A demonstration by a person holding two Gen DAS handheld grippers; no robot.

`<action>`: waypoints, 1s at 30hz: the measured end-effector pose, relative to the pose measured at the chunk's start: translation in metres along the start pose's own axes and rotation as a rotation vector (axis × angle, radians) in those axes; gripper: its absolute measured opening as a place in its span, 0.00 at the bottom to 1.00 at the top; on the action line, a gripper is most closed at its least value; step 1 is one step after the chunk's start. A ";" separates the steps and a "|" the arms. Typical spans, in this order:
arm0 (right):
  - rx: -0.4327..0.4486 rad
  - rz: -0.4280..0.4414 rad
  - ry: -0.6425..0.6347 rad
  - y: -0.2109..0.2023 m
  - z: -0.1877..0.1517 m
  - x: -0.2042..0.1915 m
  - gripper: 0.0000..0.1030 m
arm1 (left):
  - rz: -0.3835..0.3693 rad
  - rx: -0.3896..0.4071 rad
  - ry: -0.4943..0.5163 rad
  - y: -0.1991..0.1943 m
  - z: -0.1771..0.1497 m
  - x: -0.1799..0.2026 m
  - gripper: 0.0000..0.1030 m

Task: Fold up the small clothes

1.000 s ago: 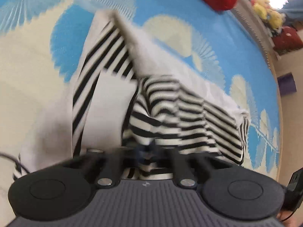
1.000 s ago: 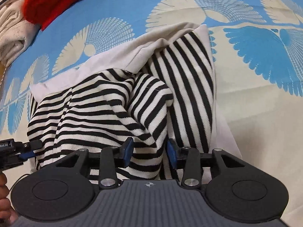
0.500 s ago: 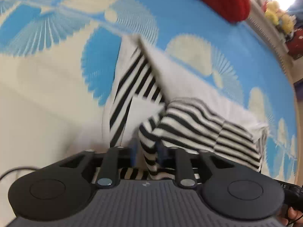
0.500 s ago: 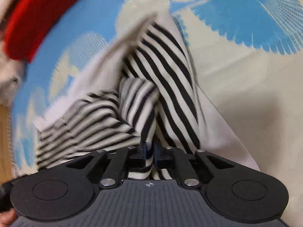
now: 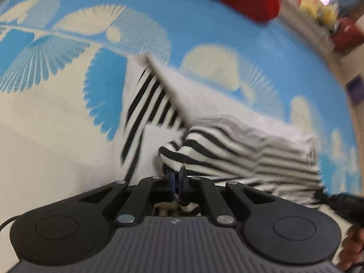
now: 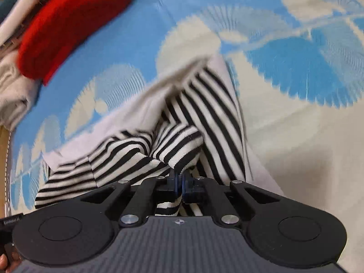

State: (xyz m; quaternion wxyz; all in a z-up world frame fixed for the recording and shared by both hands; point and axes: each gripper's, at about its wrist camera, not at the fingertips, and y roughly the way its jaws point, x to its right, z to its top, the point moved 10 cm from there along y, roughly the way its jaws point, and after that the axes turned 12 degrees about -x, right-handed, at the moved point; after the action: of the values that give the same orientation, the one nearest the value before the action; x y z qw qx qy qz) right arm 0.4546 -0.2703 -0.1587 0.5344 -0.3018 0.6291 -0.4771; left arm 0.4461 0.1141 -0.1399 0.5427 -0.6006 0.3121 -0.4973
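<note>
the left gripper (image 5: 177, 177) and right gripper (image 6: 180, 183) each pinch the near hem of the striped garment (image 6: 204, 113), lifted, fold barely begun.

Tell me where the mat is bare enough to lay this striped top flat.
Bare mat lies right of the striped top, on the cream patch. In the left view, mat left of the top is free too. Far end is crowded: red cloth and beige pile.
</note>
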 end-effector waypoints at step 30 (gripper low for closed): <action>-0.122 -0.139 -0.020 0.017 -0.032 0.015 0.44 | 0.141 -0.013 0.165 -0.005 -0.036 -0.005 0.30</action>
State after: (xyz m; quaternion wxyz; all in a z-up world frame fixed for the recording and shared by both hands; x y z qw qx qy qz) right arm 0.4223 -0.2688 -0.1809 0.4870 -0.3812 0.6292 -0.4708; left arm 0.4098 0.1073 -0.1396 0.5452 -0.5376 0.4003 -0.5035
